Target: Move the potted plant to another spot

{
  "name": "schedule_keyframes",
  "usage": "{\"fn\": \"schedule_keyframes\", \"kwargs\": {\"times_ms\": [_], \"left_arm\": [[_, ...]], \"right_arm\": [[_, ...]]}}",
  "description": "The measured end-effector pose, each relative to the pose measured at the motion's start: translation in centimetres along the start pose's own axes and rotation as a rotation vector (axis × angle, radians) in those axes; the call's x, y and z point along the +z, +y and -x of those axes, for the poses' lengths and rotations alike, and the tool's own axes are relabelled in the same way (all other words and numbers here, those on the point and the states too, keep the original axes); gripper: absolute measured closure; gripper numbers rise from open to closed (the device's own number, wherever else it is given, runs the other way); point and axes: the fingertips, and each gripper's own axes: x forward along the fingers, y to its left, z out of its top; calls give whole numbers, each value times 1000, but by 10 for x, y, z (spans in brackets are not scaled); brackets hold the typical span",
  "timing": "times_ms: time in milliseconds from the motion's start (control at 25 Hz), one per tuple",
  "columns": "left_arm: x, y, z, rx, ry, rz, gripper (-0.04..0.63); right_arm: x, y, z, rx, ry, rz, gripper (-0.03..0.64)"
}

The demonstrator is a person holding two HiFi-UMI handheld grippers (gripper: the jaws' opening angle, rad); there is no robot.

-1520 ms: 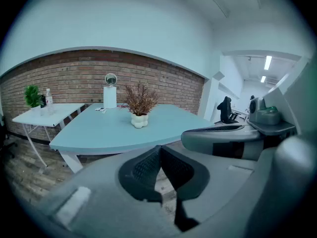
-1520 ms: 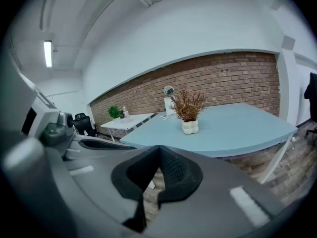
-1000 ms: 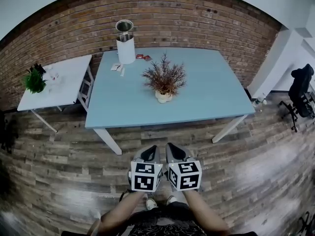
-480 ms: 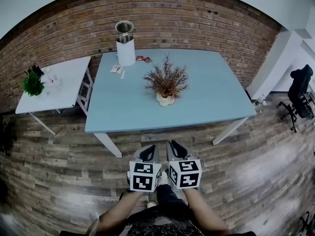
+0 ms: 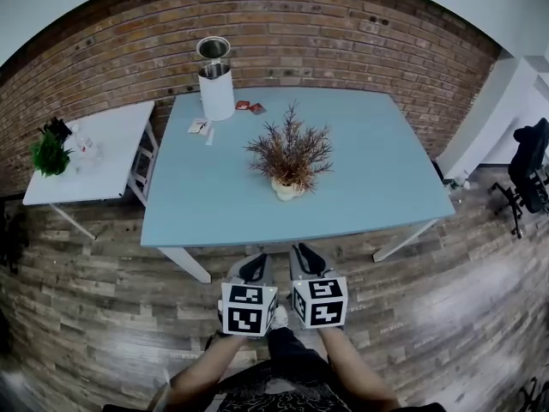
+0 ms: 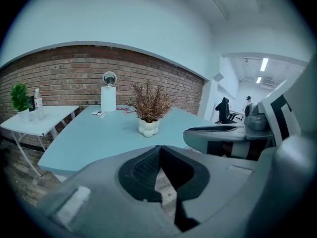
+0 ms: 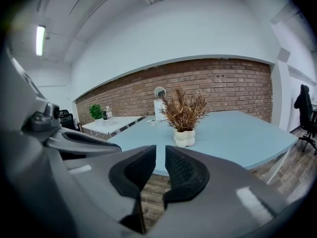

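Observation:
The potted plant (image 5: 289, 154), dry reddish-brown twigs in a lumpy white pot, stands near the middle of the light blue table (image 5: 369, 178). Both grippers hover side by side over the wooden floor, short of the table's near edge and pointing toward the plant. My left gripper (image 5: 256, 266) is shut and empty; its tips meet in the left gripper view (image 6: 158, 149), with the plant (image 6: 149, 105) beyond. My right gripper (image 5: 305, 257) shows a narrow slit between its jaws (image 7: 161, 151) with nothing in it, and the plant (image 7: 184, 114) stands ahead.
A white cylinder with a round metal top (image 5: 216, 82) stands at the table's far left, with papers (image 5: 200, 126) and small red items (image 5: 250, 106) nearby. A white side table (image 5: 103, 157) at left bears a green plant (image 5: 49, 154). Brick wall behind; office chair (image 5: 530, 166) at right.
Both grippers have moved forward together toward the table's near edge. The table and plant now sit lower and closer in the head view. The plant has not moved on the table.

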Motion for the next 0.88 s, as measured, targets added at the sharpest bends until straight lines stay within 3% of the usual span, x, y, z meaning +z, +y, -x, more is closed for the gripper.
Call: {"fn": "schedule_keyframes", "kwargs": {"times_ms": [440, 880], "left_arm": [[29, 18, -67, 4, 23, 13, 595], [40, 34, -106, 23, 50, 30, 595]], "right_arm": [[13, -46, -58, -12, 39, -7, 552], [13, -66, -103, 17, 81, 18, 480]]}}
